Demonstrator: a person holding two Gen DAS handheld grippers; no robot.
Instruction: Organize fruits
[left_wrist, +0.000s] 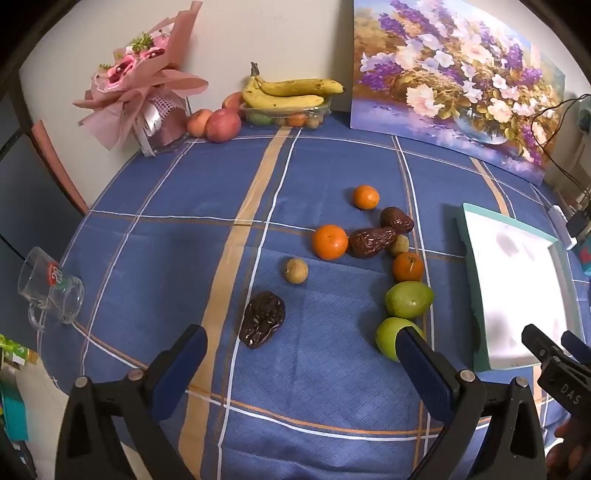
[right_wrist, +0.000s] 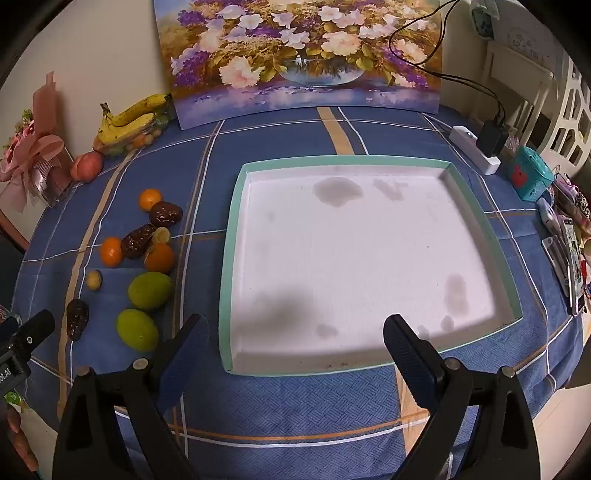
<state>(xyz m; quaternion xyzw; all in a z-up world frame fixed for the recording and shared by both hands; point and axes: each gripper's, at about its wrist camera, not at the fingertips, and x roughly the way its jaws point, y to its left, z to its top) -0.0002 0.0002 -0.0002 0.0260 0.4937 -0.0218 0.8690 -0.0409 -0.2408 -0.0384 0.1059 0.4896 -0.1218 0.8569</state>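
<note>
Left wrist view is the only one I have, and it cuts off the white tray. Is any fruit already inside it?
Observer: No. The tray holds no fruit, only grey stains.
Operator: Is the right gripper carrying something?
Observer: No. The right gripper is open, with nothing between its fingers, over the tray's near edge.
Operator: What lies to the right of the tray?
Observer: Several flat gadgets, perhaps phones, at the table's edge.
</note>
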